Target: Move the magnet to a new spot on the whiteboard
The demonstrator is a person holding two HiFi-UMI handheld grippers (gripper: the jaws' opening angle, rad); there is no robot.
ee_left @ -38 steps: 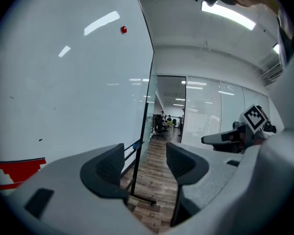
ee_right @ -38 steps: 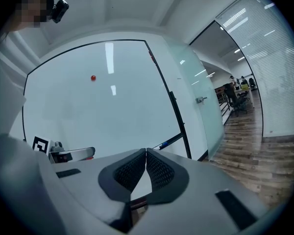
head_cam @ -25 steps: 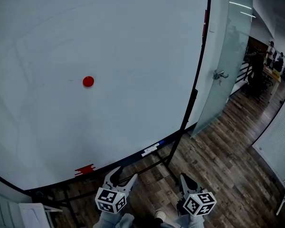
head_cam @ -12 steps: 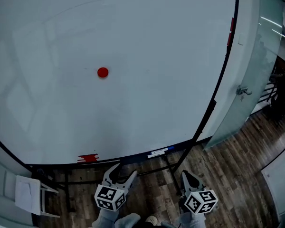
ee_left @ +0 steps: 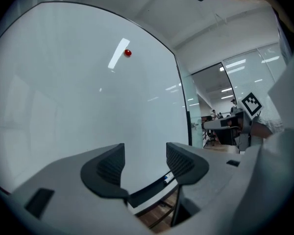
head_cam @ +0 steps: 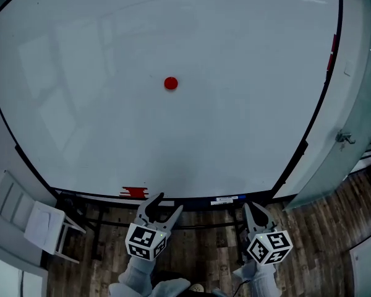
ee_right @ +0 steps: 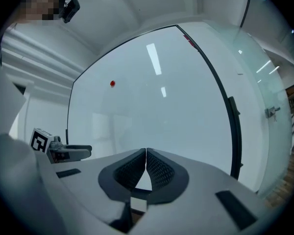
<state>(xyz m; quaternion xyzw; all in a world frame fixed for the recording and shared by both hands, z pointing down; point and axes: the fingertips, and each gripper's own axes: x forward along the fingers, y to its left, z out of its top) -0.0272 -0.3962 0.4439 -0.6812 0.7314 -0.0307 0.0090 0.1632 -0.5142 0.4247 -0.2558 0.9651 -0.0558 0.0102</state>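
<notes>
Two grippers hang below the whiteboard's (head_cam: 247,104) lower edge: my left gripper (head_cam: 166,203) spread and empty, my right gripper (head_cam: 252,208) pinched together on nothing. The magnet (head_cam: 170,83), a small red disc, sits well above them, over the whiteboard's middle. I judge the jaws may slip off its thin rim, or skid it across that smooth, glossy face.

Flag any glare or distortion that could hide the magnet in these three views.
Head view: the whiteboard edges bow, the lighting is dim and even, and the magnet is crisp. Left gripper view: strong fisheye, dark corners, and a light streak glares just beside the magnet without covering it. Right gripper view: two light streaks sit well clear of the small magnet.
</notes>
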